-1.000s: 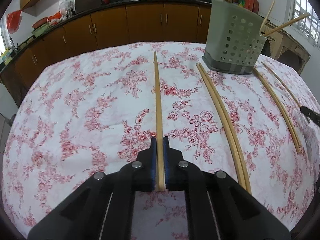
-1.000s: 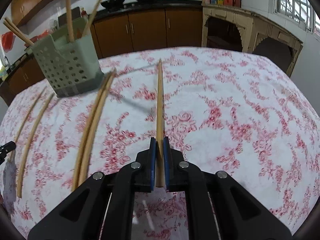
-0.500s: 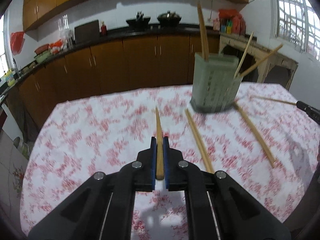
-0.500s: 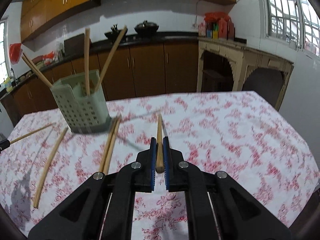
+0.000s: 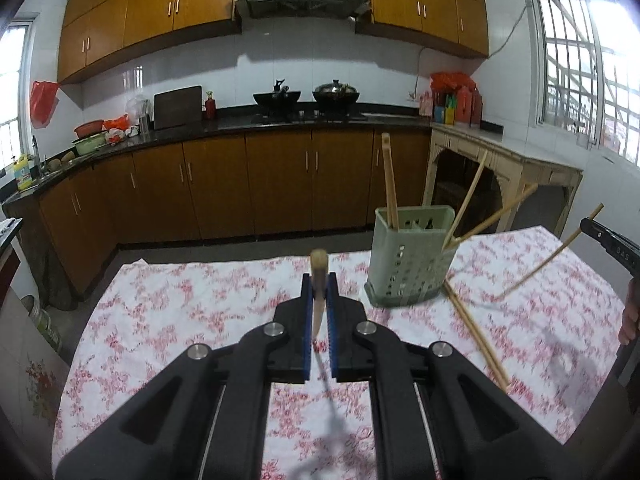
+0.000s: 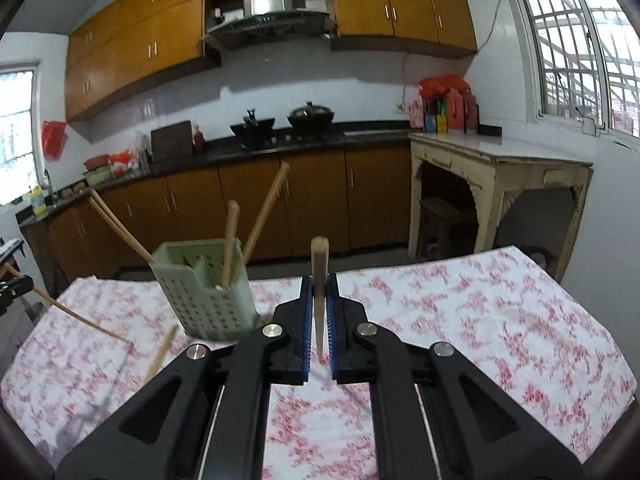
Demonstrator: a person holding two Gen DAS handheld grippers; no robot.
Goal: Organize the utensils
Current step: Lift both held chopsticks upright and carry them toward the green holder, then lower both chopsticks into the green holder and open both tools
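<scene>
My left gripper (image 5: 319, 282) is shut on a wooden chopstick (image 5: 319, 261), held above the floral tablecloth (image 5: 192, 300) and pointing away from me. My right gripper (image 6: 319, 285) is likewise shut on a second chopstick (image 6: 319, 252), lifted off the cloth. A pale green perforated utensil holder (image 5: 408, 258) (image 6: 206, 296) stands on the table between them, with several chopsticks leaning in it. In the left wrist view the right gripper's tip (image 5: 596, 233) shows at the right edge with its chopstick (image 5: 548, 262). The left gripper's tip (image 6: 18, 285) shows at the left edge of the right wrist view.
A pair of chopsticks (image 5: 476, 332) lies on the cloth in front of the holder, and one of them shows blurred in the right wrist view (image 6: 162, 354). Beyond the table are brown kitchen cabinets (image 5: 276, 184), a stove with pots (image 5: 308, 98) and a cream side table (image 6: 496, 168).
Both grippers have risen and tilted upward, lifting their chopsticks off the cloth. The table has dropped lower in both views and the kitchen wall now fills the upper part.
</scene>
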